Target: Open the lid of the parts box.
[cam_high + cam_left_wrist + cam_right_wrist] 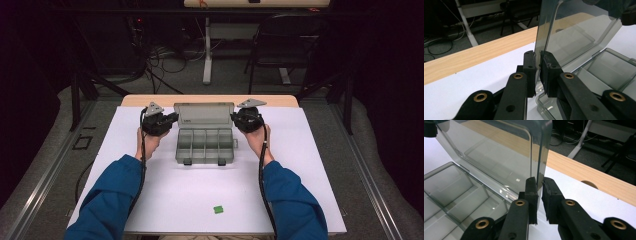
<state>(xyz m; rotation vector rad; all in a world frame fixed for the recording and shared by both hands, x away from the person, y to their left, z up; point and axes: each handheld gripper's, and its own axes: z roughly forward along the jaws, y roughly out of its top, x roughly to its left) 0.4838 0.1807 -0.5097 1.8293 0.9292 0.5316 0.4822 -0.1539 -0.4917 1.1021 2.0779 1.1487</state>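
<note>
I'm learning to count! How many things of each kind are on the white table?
Clear grey plastic compartment box with open lid: 1
Small green square piece: 1
Black two-jaw claws, left and right, clamped on lid edges: 2
Total: 4

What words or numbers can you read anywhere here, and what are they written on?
No word or number can be read here.
Lid of the clear box: a small dark mark near its left side, too small and blurred to read.
Green piece on the table: no writing to be seen.
Left gripper and right gripper: plain black, no label.
</note>
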